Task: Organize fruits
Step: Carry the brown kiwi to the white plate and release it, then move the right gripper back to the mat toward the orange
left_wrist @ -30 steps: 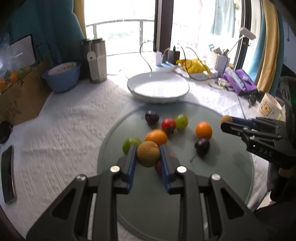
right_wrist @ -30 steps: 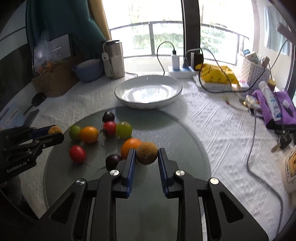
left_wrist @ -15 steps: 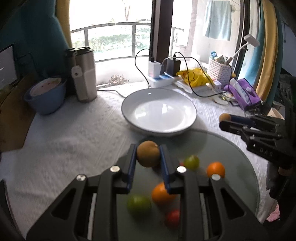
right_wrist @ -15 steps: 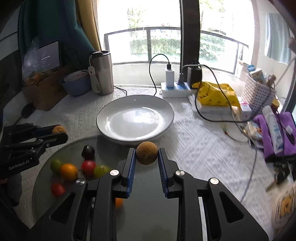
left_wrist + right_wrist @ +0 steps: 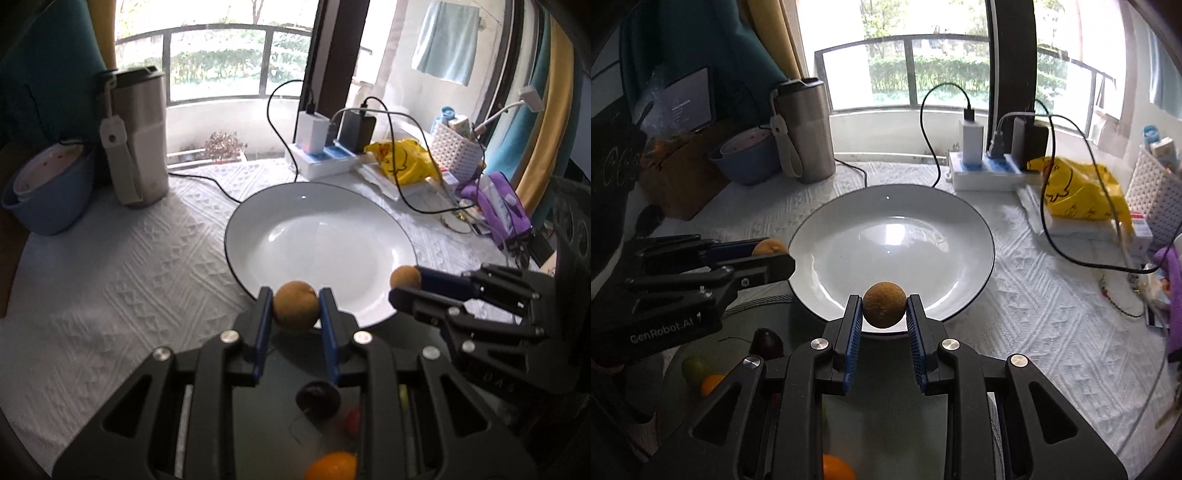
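My left hand-held gripper [image 5: 295, 308] is clamped on a brown round fruit [image 5: 295, 310], held at the near rim of the white plate [image 5: 295, 236]; the blue pads press the fruit from both sides. My right hand-held gripper [image 5: 884, 310] is likewise clamped on a second brown fruit [image 5: 884, 309], also at the near edge of the plate [image 5: 849, 243]. From the left wrist I see the right tool coming in from the right with its fruit [image 5: 405, 277] over the plate's right rim; from the right wrist the left tool sits at the left, its fruit [image 5: 768, 246] just beside the plate's left rim. The plate holds nothing and stands on the white textured cloth [image 5: 129, 266] covering the surface. Nearer me, on the dark glass disc [image 5: 886, 413], lie the remaining fruits: a dark plum [image 5: 317, 398], an orange [image 5: 330, 466], something small and red [image 5: 352, 421]; the right view adds a green fruit [image 5: 692, 367]. Behind the plate stand a steel tumbler [image 5: 805, 129], a blue bowl [image 5: 48, 192], a power strip [image 5: 990, 173] with chargers and a yellow bag [image 5: 1078, 188].
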Available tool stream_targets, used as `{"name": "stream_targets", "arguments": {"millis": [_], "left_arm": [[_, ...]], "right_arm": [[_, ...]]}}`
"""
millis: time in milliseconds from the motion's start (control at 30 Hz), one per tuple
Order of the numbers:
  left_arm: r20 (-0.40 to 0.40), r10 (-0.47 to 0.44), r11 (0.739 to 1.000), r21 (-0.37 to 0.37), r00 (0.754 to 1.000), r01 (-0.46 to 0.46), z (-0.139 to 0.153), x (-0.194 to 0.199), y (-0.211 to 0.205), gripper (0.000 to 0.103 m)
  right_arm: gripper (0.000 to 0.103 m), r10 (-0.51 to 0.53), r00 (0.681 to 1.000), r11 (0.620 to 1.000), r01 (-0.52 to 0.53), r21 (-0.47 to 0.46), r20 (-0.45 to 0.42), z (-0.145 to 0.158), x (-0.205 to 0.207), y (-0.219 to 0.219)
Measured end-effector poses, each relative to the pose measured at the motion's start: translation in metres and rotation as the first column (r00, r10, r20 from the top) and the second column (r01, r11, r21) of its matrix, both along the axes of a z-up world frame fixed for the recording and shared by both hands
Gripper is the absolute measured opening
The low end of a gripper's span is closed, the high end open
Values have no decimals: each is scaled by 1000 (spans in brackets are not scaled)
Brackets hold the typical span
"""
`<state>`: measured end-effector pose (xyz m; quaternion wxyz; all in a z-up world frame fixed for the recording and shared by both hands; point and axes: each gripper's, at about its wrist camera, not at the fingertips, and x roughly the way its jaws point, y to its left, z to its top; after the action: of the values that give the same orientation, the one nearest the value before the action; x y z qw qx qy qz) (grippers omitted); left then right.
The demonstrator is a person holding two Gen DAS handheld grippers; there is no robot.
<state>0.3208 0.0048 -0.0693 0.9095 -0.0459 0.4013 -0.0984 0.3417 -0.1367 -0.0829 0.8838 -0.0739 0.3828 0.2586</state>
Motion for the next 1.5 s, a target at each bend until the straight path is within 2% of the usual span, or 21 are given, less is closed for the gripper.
{"name": "stream_targets", "arguments": {"millis": [267,533,567,633,767,800,1100,1300,1500], "left_arm": [[-29,-6,1000,-9,1000,6,-7,15,0,27],[15,-17,1000,-8,1000,17,6,2,-2,30],[23,-15,1000,-5,1000,15,9,-1,-2,32],[41,-14,1000,-8,999,14,15,-9,-2,46],[76,-14,1000,-17,997,15,27,-26,-1,66],[84,-13,1000,-24,996,15,30,-32,-1,68],[120,-33,997,-62,992,41,46,-71,-4,69],[152,-26,999,-32,988,31,49,-98,-9,70],[165,-18,999,-40,986,25,44,-123,-13,85]], "right_arm": [[26,-5,1000,1000,5,3,-16,-5,7,1],[29,-26,1000,1000,26,-6,17,7,-2,0],[30,-26,999,1000,27,-5,24,9,-5,0],[31,-27,999,1000,27,0,38,15,-12,0],[33,-31,998,1000,31,3,63,26,-27,-1],[33,-33,997,999,33,3,69,29,-31,-2],[33,-49,992,999,48,13,117,47,-67,-11],[33,-51,989,999,49,17,140,53,-91,-15],[33,-54,988,999,53,13,143,49,-112,-21]]}}
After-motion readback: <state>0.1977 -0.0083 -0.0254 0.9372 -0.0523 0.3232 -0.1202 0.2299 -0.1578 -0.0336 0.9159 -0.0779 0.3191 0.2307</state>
